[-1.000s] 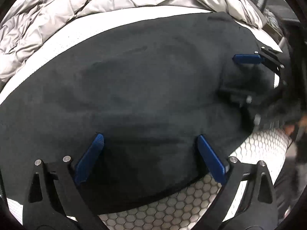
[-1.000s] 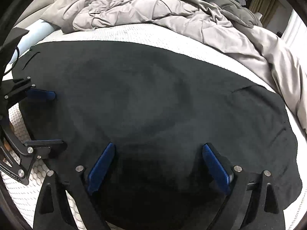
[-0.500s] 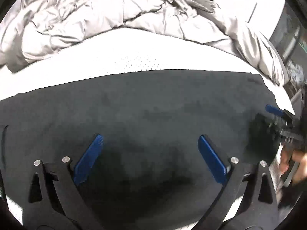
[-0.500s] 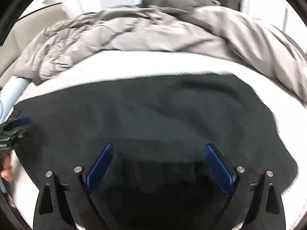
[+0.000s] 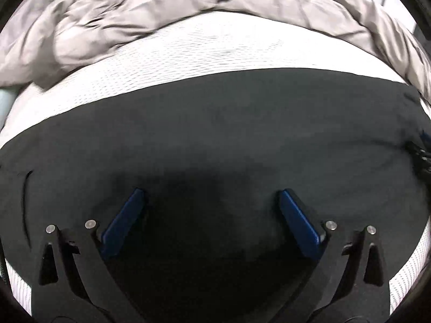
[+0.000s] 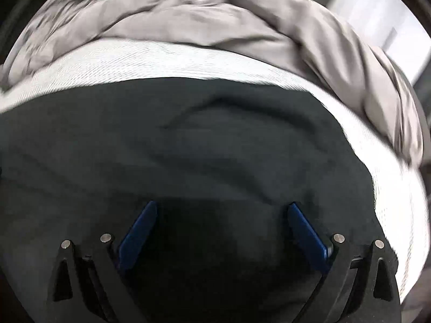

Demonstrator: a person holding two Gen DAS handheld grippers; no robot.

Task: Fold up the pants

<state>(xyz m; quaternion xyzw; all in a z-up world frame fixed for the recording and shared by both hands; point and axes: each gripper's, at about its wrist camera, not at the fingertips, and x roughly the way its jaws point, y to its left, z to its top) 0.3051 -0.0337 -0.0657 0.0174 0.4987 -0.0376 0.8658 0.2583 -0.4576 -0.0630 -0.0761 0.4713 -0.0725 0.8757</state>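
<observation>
- Directly ahead of both grippers, one pair of dark charcoal fabric pants [image 5: 215,123] is seen spread on the white mattress [image 5: 188,51], its long axis running left to right.
- Left hand-held gripper [image 5: 212,215]: released, jaws wide, nothing held, over the near edge.
- Right hand-held gripper [image 6: 222,228]: likewise released, equally near.
- One crumpled grey duvet [image 6: 202,18] lies behind.

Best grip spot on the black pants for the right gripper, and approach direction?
Probably the right-hand edge of the black pants, where dark cloth ends against the white mattress. Bring the open right gripper in low from the right so one finger can slip under. The middle lies flat with only shallow wrinkles, offering little to pinch.
</observation>
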